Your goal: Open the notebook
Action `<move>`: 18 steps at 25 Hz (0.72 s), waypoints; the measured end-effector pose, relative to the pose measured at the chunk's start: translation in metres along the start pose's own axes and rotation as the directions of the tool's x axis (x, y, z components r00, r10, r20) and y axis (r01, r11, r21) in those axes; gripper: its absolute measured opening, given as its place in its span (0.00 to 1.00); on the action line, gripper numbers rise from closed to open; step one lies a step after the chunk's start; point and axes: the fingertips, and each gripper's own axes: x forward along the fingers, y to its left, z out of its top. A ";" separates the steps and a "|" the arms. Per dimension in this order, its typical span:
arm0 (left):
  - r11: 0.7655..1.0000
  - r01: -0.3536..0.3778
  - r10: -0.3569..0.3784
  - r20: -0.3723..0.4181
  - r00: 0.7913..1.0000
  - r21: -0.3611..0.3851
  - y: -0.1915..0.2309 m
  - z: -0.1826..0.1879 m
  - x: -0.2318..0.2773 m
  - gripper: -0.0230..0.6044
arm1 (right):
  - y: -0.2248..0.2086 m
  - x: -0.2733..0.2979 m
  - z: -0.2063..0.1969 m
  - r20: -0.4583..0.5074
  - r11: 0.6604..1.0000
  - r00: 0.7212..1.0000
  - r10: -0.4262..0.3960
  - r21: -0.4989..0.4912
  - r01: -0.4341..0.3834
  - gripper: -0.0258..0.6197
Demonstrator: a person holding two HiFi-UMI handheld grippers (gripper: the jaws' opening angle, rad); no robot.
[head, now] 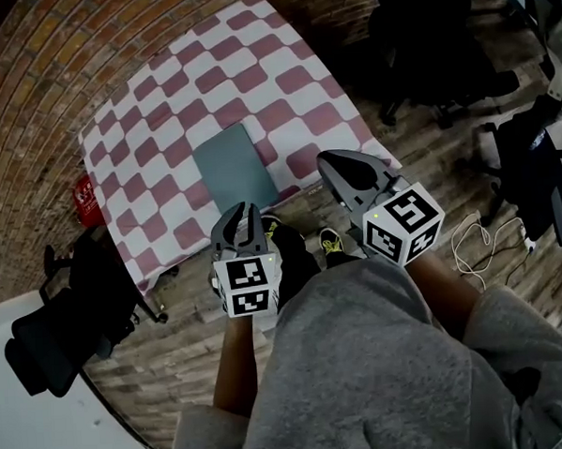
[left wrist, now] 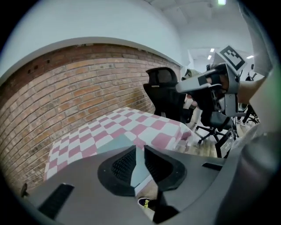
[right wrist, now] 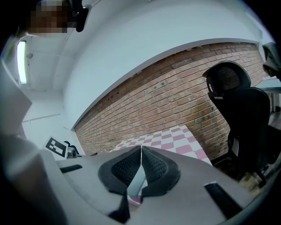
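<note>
A closed grey-green notebook lies flat near the front edge of the table, on its pink and white checked cloth. My left gripper hangs just in front of that edge, below the notebook's near end, and points down at it. Its jaws stand a narrow slit apart with nothing between them; the notebook shows just past them. My right gripper is off the notebook's right side, over the table's front right corner. Its jaws meet at the tips and hold nothing.
A brick wall runs behind the table. Black office chairs stand at the back right and on the floor at the left. A red pack lies by the wall. A dark bag and a white cable lie at the right.
</note>
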 end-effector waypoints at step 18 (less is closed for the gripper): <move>0.831 0.211 -0.027 -0.342 0.939 0.514 -0.024 -0.086 0.089 0.39 | -0.024 -0.004 -0.022 -0.012 0.991 0.994 -0.110 0.076 0.111 0.08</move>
